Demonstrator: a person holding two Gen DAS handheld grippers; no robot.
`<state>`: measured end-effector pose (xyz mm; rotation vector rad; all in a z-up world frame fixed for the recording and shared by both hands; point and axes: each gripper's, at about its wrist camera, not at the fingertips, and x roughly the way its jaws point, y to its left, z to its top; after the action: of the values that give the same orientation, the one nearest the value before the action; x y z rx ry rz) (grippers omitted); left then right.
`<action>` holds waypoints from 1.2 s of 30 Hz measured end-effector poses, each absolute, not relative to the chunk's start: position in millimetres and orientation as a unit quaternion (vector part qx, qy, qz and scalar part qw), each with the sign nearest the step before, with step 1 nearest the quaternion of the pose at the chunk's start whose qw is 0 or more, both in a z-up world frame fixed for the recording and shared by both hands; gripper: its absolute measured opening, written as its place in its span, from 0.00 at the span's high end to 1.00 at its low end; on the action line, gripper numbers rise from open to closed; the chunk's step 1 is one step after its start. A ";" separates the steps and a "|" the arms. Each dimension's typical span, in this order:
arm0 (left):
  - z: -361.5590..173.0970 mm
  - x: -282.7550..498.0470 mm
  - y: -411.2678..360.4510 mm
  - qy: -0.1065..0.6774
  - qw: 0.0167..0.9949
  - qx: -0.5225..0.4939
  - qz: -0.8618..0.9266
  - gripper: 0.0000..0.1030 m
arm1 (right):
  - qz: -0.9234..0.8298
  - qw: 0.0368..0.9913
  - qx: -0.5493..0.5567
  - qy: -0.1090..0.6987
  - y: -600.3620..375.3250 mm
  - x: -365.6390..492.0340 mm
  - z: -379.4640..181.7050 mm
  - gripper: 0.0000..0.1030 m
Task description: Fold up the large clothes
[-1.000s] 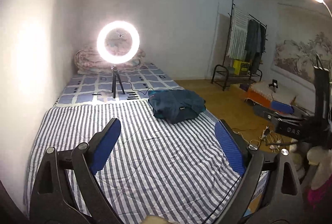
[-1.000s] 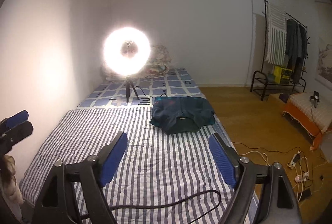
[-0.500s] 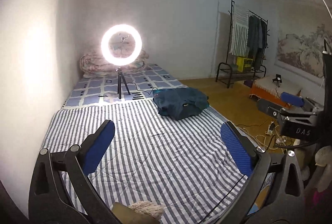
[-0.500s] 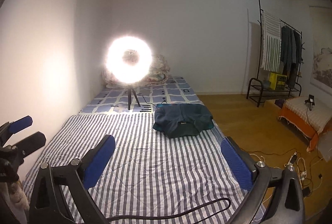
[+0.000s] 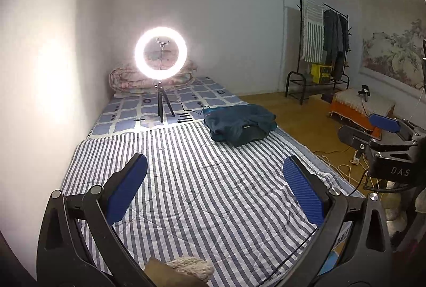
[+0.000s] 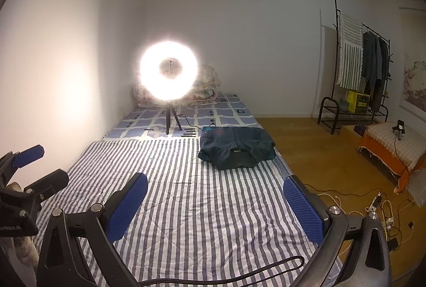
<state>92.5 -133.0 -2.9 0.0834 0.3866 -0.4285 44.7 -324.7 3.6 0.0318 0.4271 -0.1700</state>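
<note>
Spreading across most of the bed (image 5: 202, 196), the striped blanket (image 6: 207, 207) lay flat and bare between both claws and the dark teal garment (image 5: 239, 124), leaving open room on the near side of that garment. The garment sat bunched in a loose fold near the blanket's far right edge, beside the drop to the wooden floor (image 6: 319, 154). Just behind the garment, on the blue-checked sheet (image 5: 133, 111), stood a lit ring light (image 5: 160, 56) on a small tripod, its cable trailing towards the garment. A rolled quilt (image 6: 205, 90) lay behind the light against the wall. Well to the right of the garment stood a clothes rack (image 6: 354, 74) and a low orange-sided bench (image 6: 394, 148), with cables (image 6: 378, 207) loose on the floor between bench and bed. The left claw (image 5: 215, 188) hovered over the near blanket, its blue pads (image 5: 126, 191) spread wide and holding nothing. The right claw (image 6: 213, 207) was likewise wide open and empty, well short of the garment, with a black cable (image 6: 239, 273) looping beneath it.
</note>
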 end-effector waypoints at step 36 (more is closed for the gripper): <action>-7.5 91.5 -135.3 0.187 0.961 0.043 -0.199 0.00 | -0.089 0.973 0.019 0.214 -323.0 37.0 -0.6 0.00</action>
<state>91.5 -135.3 -7.5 0.0867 0.3795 -0.4032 37.0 -323.0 -0.6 0.0376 0.4325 -0.1802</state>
